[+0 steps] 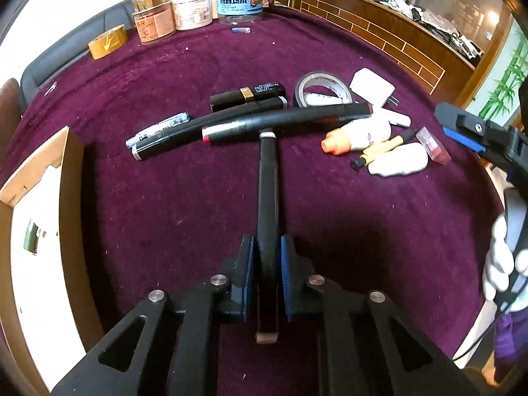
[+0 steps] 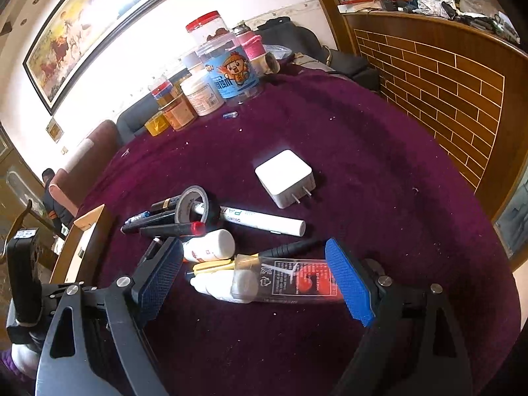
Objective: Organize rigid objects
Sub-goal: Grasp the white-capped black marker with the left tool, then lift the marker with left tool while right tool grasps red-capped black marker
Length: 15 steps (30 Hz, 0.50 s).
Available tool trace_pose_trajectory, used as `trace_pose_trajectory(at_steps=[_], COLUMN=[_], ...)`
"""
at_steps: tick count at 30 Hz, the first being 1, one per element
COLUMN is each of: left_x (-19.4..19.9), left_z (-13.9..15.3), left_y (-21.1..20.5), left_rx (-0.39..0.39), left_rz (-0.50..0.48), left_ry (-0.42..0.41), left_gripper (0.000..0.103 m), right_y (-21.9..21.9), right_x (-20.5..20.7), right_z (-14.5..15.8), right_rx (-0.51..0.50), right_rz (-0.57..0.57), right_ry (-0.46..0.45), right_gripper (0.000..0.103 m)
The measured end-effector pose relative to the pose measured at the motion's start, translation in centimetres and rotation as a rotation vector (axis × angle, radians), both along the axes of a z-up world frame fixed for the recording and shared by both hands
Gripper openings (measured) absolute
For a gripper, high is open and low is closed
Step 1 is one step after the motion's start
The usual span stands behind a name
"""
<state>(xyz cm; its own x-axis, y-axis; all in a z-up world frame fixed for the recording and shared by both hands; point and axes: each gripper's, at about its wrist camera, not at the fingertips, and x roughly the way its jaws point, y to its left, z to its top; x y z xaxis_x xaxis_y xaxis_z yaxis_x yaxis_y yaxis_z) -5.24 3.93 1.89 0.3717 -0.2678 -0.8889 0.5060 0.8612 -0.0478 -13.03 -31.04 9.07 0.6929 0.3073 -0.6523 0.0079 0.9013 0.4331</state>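
A: Where did the cardboard box [image 1: 39, 171] sit on the purple cloth [image 1: 165, 198]?

B: Left of the left gripper [image 1: 267, 283], whose narrow jaws clamped a black pen [image 1: 268, 191], long axis running straight ahead.

A: And the right gripper [image 2: 254, 280]?

B: Wide open, gripping nothing; a clear packet [image 2: 297, 280] lay crosswise between its pads. Only its view showed the white marker [image 2: 264, 221] whole.

I'm seeing my left gripper [image 1: 268, 264] clamping a long black marker [image 1: 268, 194] between its blue pads [image 1: 286, 265] — the marker's far tip is touching a pile of pens [image 1: 211, 128] lying across the purple tablecloth [image 1: 148, 204], with a cardboard box [image 1: 43, 198] sitting at the left edge.
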Motion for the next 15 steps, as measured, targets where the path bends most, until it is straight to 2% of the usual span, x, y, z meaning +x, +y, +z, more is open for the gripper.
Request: trace_pose_trajectory(at_steps=[2,3,4,6,8,9,11,13,15], left_x=[-0.1,0.1,-0.3,-0.9,-1.0,-1.0,-1.0,-1.5,-2.2], left_z=[0.0,0.0,-0.2,-0.3,-0.1,0.0,0.2,0.7,1.3], left_y=[-1.0,-1.5,-2.1,-2.4,-1.8,-1.2,0.6,2.2,3.6], left_rx=[-0.014,-0.019,-0.015,0.002,-0.028,-0.056,-0.129,-0.150,-0.202], left_rz=[-0.004,-0.011,-0.019,-0.015,-0.004,0.003,0.032,0.065,0.090], left_ry=[-0.008,-0.012,-0.028,-0.063,-0.073,-0.052,-0.013,-0.026,-0.015], left_gripper=[0.031,0.043,0.049,0.049,0.027,0.012,0.011,0.011,0.011], right_y=[0.3,0.6,0.9,1.7,2.5,3.1,4.1,5.4,6.6], right_x=[-0.2,-0.2,-0.2,0.0,0.3,0.5,1.0,1.7,2.9], right_z=[0.3,0.5,0.7,1.0,1.0,1.1,1.2,1.5,1.9], right_rx=[-0.006,-0.014,-0.021,-0.037,-0.054,-0.068,-0.093,-0.119,-0.132], right_rz=[0.012,0.023,0.034,0.066,0.098,0.115,0.144,0.176,0.208], right_ry=[-0.005,-0.007,-0.007,0.002,0.015,0.021,0.026,0.022,0.019], right_gripper=[0.089,0.089,0.089,0.089,0.089,0.089,0.089,0.088,0.088])
